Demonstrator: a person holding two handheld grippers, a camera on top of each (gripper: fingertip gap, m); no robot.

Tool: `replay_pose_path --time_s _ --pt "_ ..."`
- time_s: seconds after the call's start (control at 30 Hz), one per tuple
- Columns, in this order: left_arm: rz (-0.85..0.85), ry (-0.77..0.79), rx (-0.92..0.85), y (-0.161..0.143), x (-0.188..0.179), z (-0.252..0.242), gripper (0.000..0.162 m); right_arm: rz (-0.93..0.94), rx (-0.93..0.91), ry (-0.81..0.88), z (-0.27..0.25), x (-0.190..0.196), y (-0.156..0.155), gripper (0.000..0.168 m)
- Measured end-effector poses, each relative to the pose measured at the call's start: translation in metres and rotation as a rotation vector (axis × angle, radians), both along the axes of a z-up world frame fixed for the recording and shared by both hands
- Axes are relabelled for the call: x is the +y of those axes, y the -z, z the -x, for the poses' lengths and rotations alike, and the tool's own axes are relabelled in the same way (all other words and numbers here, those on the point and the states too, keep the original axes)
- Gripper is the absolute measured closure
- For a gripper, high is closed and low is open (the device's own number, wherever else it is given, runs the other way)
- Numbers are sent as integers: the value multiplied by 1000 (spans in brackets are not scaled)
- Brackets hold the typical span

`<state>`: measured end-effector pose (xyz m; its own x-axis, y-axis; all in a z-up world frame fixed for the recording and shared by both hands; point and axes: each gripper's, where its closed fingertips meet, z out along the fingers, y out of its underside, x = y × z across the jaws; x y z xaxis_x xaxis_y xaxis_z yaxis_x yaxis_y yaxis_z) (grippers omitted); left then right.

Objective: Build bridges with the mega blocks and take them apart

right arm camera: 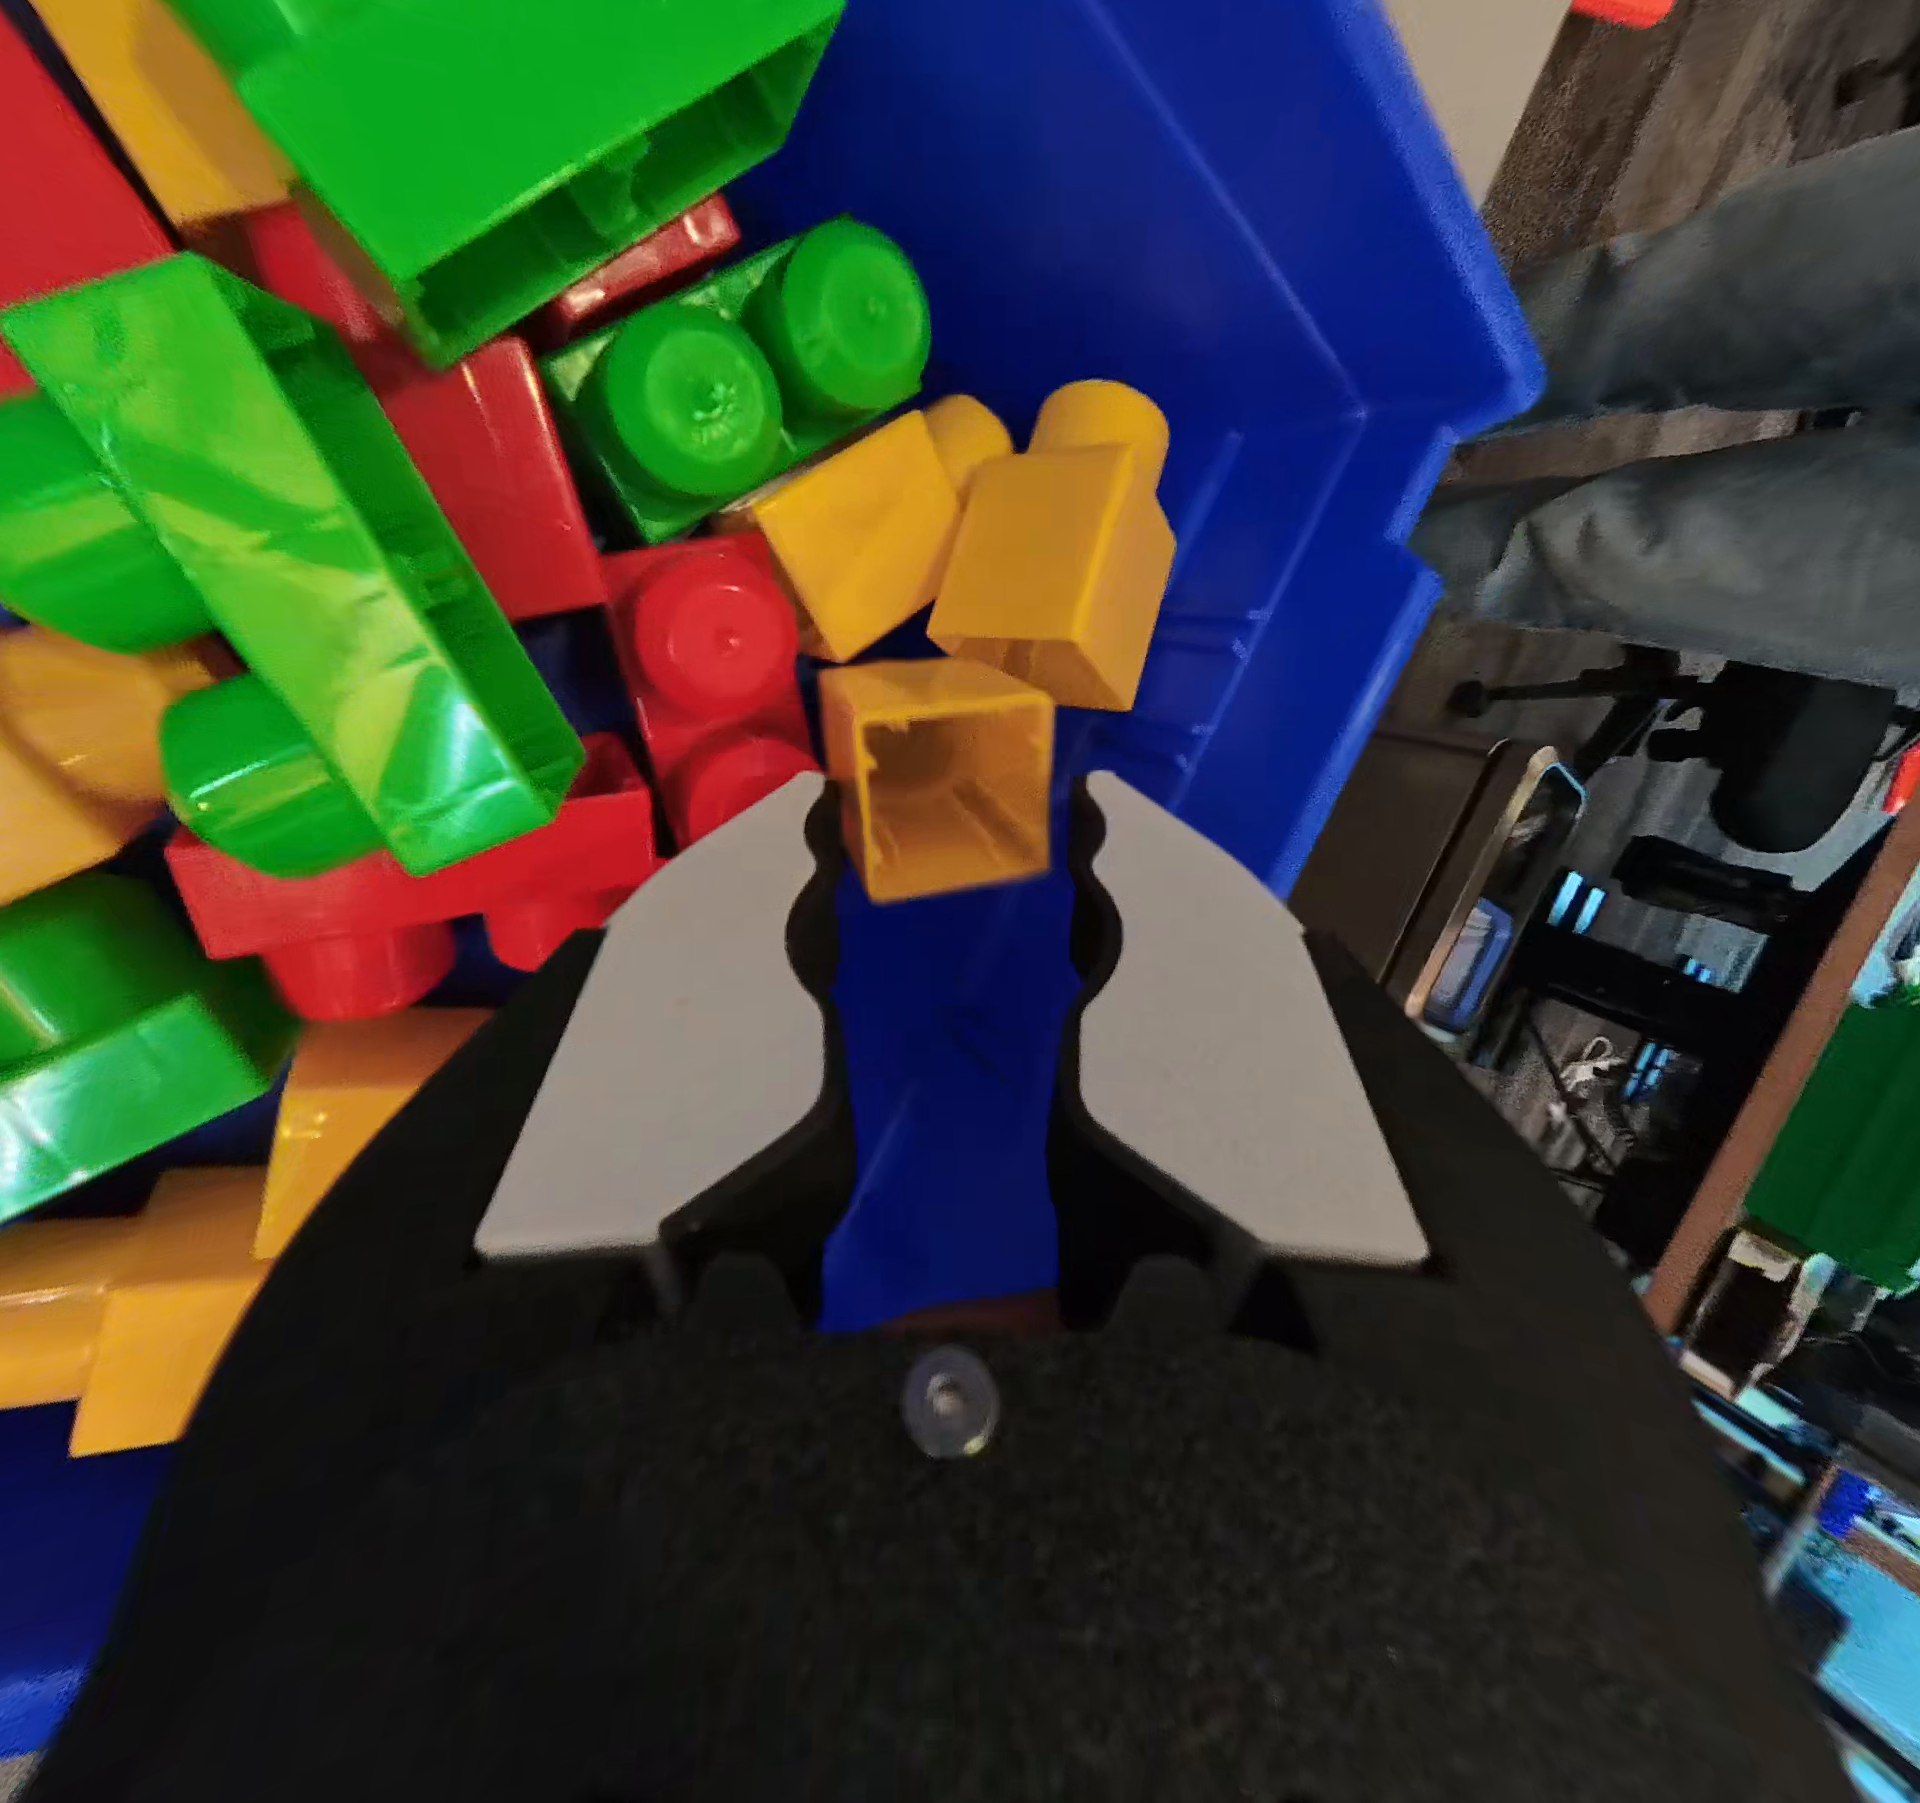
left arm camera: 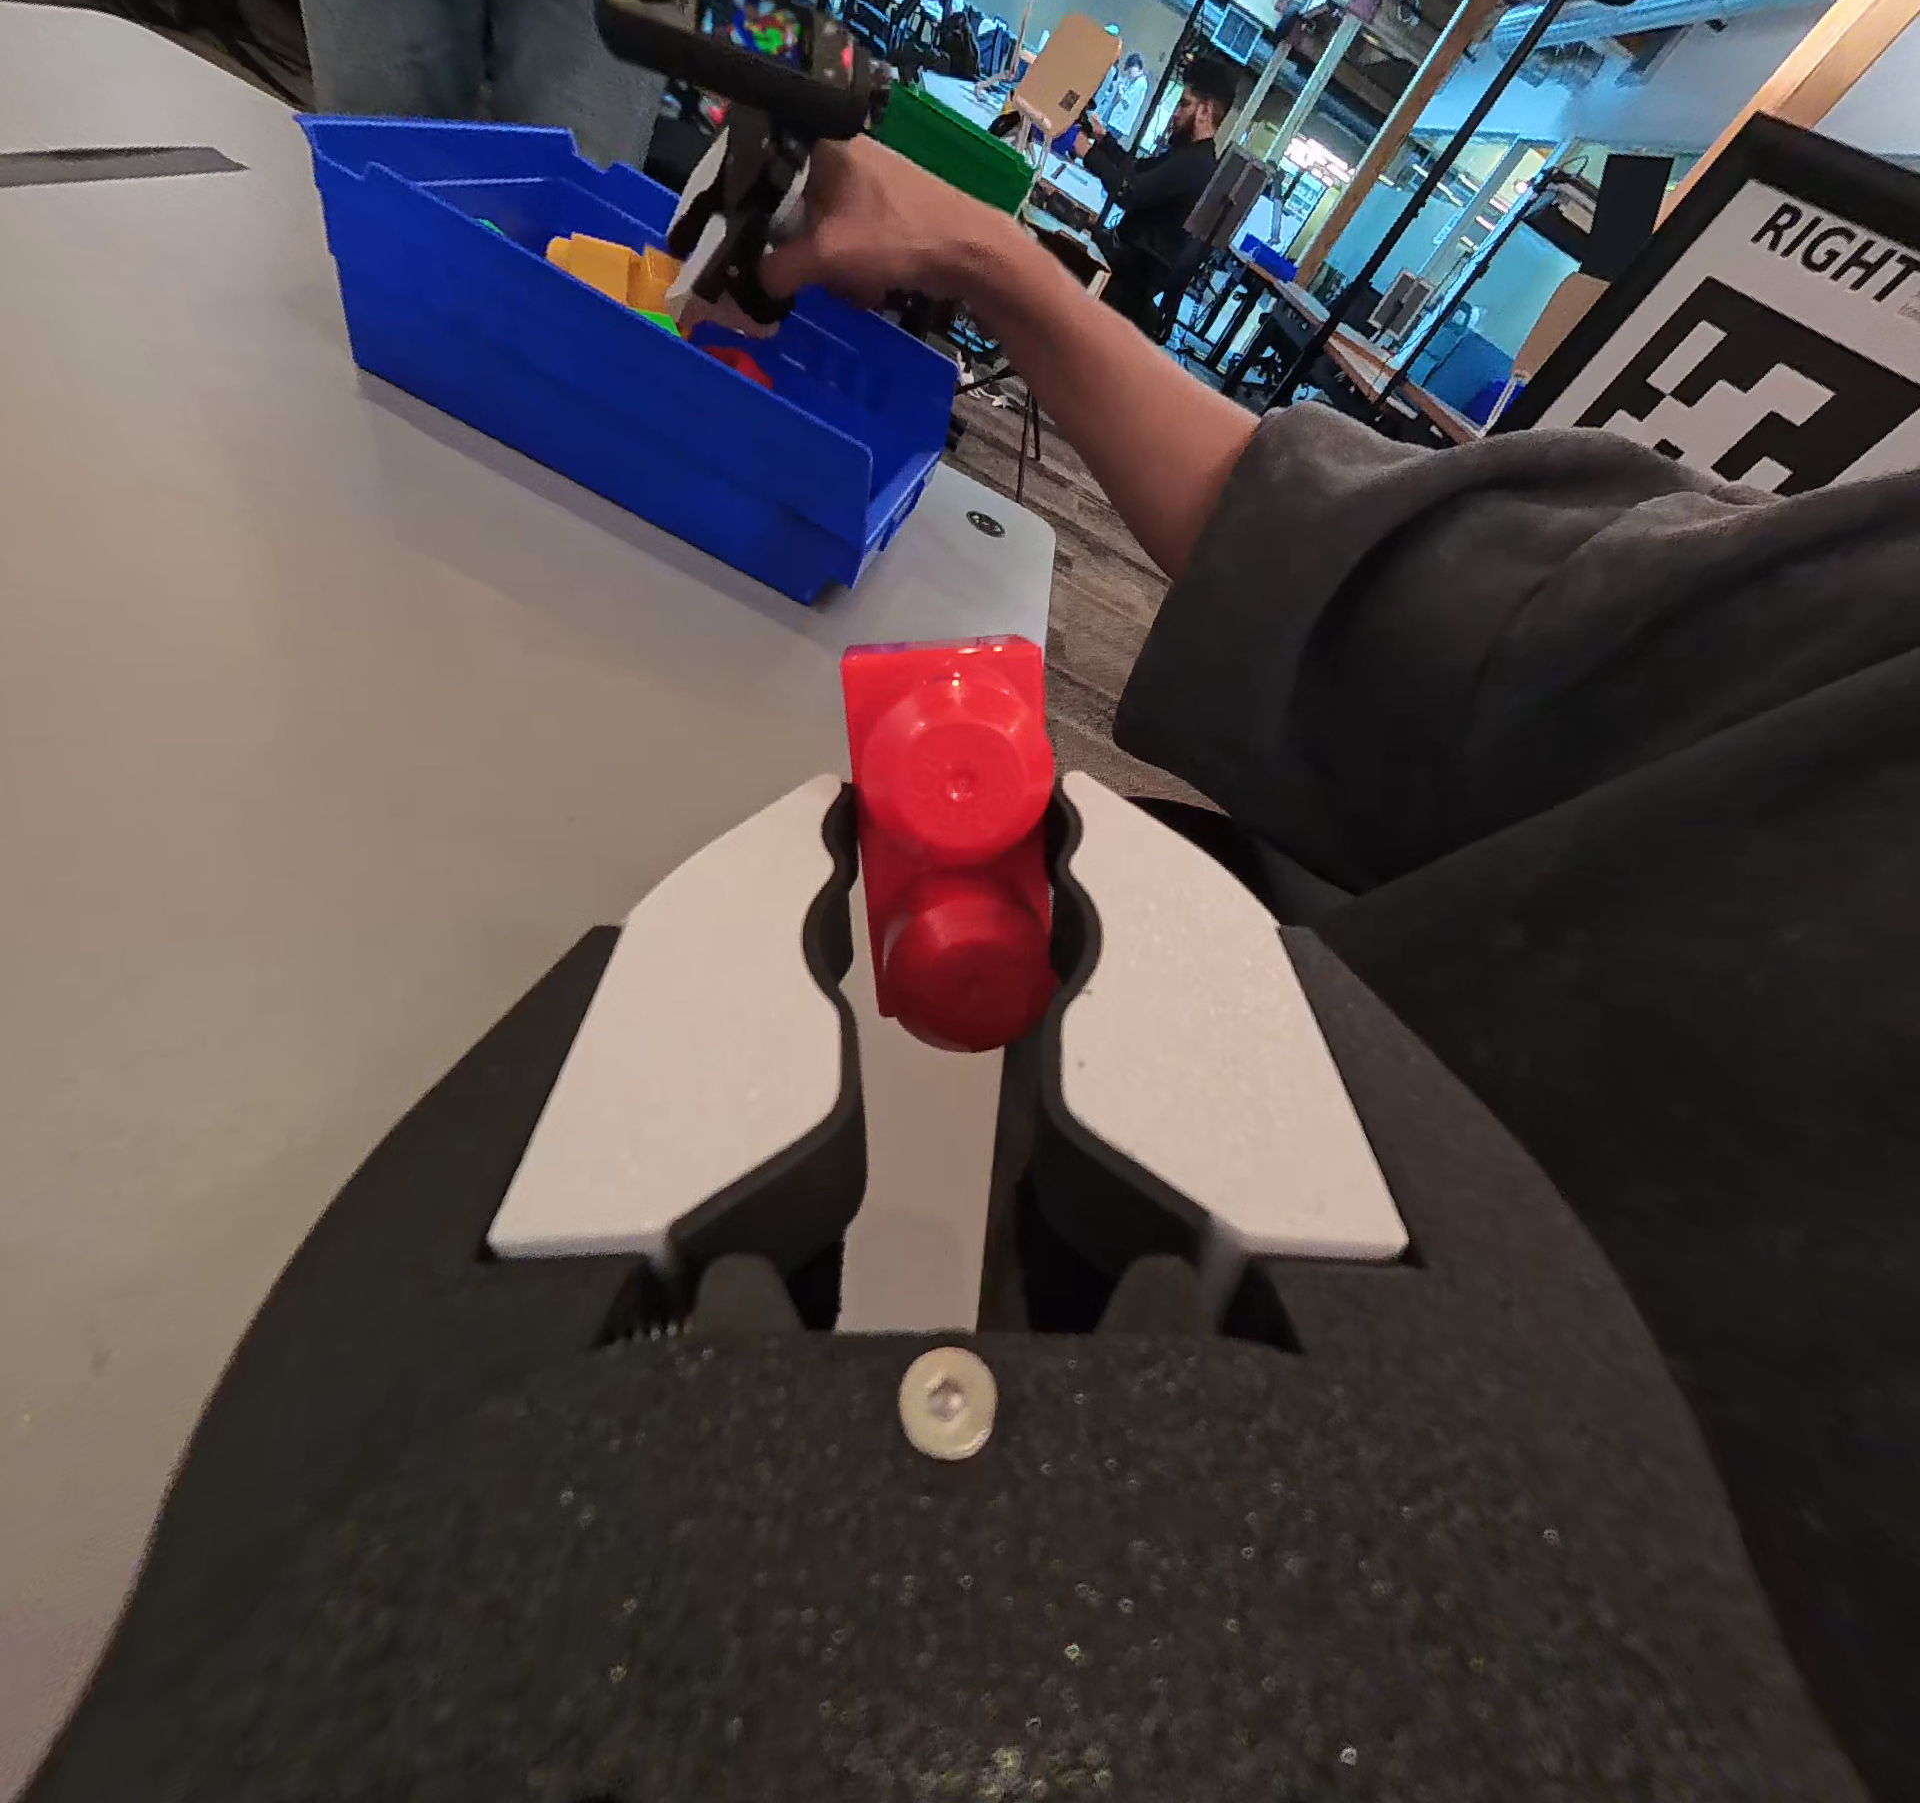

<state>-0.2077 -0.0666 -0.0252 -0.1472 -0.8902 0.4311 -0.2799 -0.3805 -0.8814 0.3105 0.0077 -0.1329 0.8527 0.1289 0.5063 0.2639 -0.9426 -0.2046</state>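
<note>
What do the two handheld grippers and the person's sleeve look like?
Each gripper, left and right, has pale grey fingers with wavy black inner pads, a black speckled body and a silver screw. The person wears a dark grey fleecy sleeve, pushed up the forearm.

Left tongs [left arm camera: 951, 818]: fingers closed against a red block [left arm camera: 948, 839]. Right tongs [right arm camera: 948, 818]: angled downward, fingertips pinching a yellow block [right arm camera: 951, 777]; bare forearm extended behind.

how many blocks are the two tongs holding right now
2. The left tongs grip a red two-stud plastic block above the table edge; the right tongs pinch a small yellow hollow block inside the blue plastic bin.
</note>
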Motion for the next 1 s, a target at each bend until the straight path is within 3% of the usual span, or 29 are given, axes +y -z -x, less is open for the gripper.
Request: replay_pose_path --time_s 0.13,0.2,0.27,0.33,0.4,0.47,0.53,0.73,0.8,0.87,1.0 --pt "-18 -19 0 0 4 4 128 -211 1 9 22 -5 -53 121" --pt "-15 -31 -3 1 8 6 128 -434 91 -67 74 -7 -90 121" --pt "-1 -46 -3 4 13 7 128 -654 363 -269 172 -11 -111 124" --pt "21 -56 -3 8 17 6 128 -757 773 -491 283 -37 -112 127" --pt "44 -60 -14 10 20 5 128 -759 1185 -596 366 -69 -100 127" --pt "65 -63 -32 11 22 3 129 -613 1451 -613 419 -88 -72 121" --pt "98 -52 -61 9 22 0 128 -517 1544 -599 448 -93 -52 114" --pt "196 12 -143 4 13 -11 128 -539 1668 -645 499 -87 -65 103" --pt "216 33 -138 7 7 -15 128 -534 1760 -627 506 -86 -72 110" --pt "211 44 -121 13 1 -18 128 -496 1736 -654 510 -87 -64 129" --pt "190 77 -60 24 -6 -15 128 -536 1682 -724 500 -91 -68 132"
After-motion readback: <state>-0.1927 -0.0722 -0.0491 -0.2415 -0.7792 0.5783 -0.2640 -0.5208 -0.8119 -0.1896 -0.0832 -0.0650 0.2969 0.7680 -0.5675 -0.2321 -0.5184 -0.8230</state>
